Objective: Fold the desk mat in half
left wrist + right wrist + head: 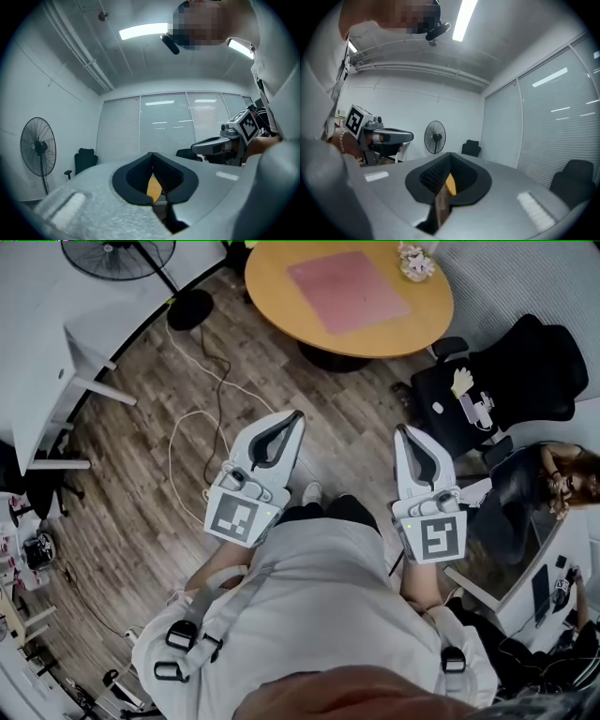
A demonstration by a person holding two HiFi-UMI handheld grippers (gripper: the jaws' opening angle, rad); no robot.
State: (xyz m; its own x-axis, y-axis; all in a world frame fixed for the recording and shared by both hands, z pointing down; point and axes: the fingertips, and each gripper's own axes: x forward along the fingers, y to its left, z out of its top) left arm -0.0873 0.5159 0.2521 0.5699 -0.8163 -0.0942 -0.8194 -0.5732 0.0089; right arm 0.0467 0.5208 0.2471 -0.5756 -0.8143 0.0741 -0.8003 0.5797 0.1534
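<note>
A pink desk mat lies flat on a round wooden table at the far side of the head view. I stand back from it, with wooden floor between us. My left gripper and right gripper are held close to the body and point toward the table. Both have their jaws together with nothing between them. In the left gripper view the left gripper shows only a sliver of the table's orange through the slit. The right gripper looks the same in its own view.
A small flower ornament stands at the table's far edge. A black office chair sits to the right with a seated person behind it. A standing fan, a white desk and a loose cable lie to the left.
</note>
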